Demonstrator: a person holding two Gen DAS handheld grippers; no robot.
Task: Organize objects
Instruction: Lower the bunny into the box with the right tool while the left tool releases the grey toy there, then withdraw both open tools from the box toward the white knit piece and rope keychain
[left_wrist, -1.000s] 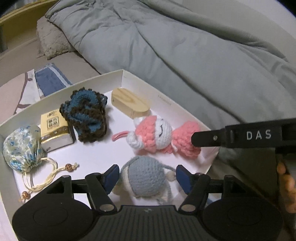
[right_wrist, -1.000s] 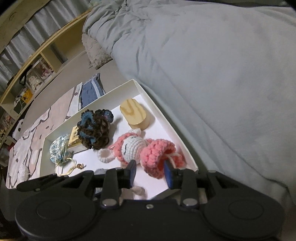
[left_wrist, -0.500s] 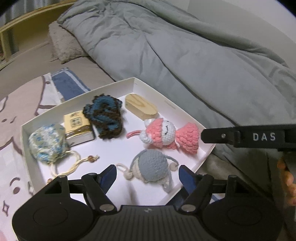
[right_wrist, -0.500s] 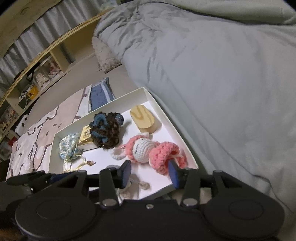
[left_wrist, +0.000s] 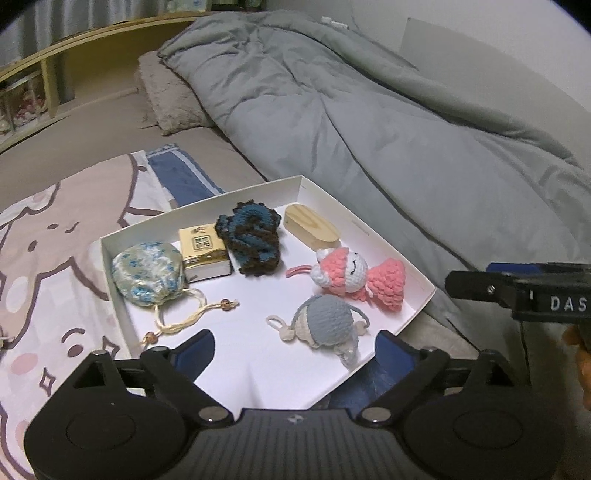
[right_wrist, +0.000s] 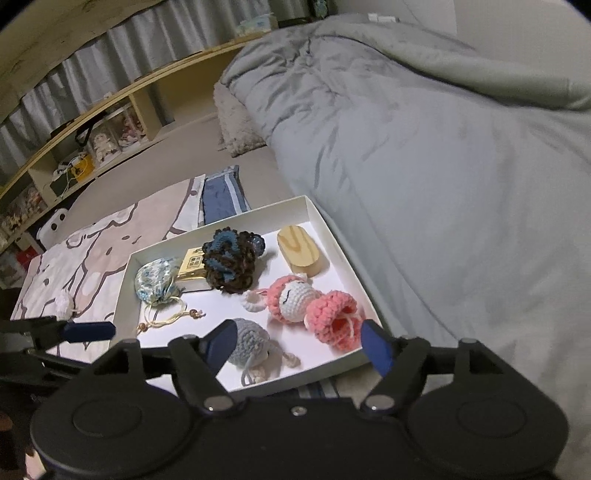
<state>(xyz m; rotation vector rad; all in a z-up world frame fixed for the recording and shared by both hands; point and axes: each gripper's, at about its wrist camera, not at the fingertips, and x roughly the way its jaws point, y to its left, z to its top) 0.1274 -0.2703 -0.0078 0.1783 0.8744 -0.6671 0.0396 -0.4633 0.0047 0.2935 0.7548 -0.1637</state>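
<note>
A white tray (left_wrist: 373, 232) (right_wrist: 325, 225) lies on the bed. In it are a pink crochet doll (left_wrist: 354, 278) (right_wrist: 314, 304), a grey crochet doll (left_wrist: 325, 325) (right_wrist: 251, 343), a blue-brown crochet piece (left_wrist: 251, 236) (right_wrist: 231, 264), a wooden block (left_wrist: 312, 225) (right_wrist: 301, 249), a gold box (left_wrist: 203, 249) (right_wrist: 190, 267) and a blue-white drawstring pouch (left_wrist: 147, 273) (right_wrist: 155, 280). My left gripper (left_wrist: 295, 347) is open and empty, above the tray's near edge. My right gripper (right_wrist: 299, 343) is open and empty, above the tray's near right corner.
A grey duvet (left_wrist: 369, 129) (right_wrist: 443, 166) covers the bed to the right of the tray. A cartoon-print blanket (left_wrist: 48, 266) lies to the left, with a small white object (right_wrist: 64, 301) on it. A pillow (left_wrist: 170, 99) and wooden shelves (right_wrist: 92, 122) are farther back.
Both grippers have pulled back and up from the tray, so it looks smaller. The right gripper's jaws have opened wider. The objects in the tray have not moved.
</note>
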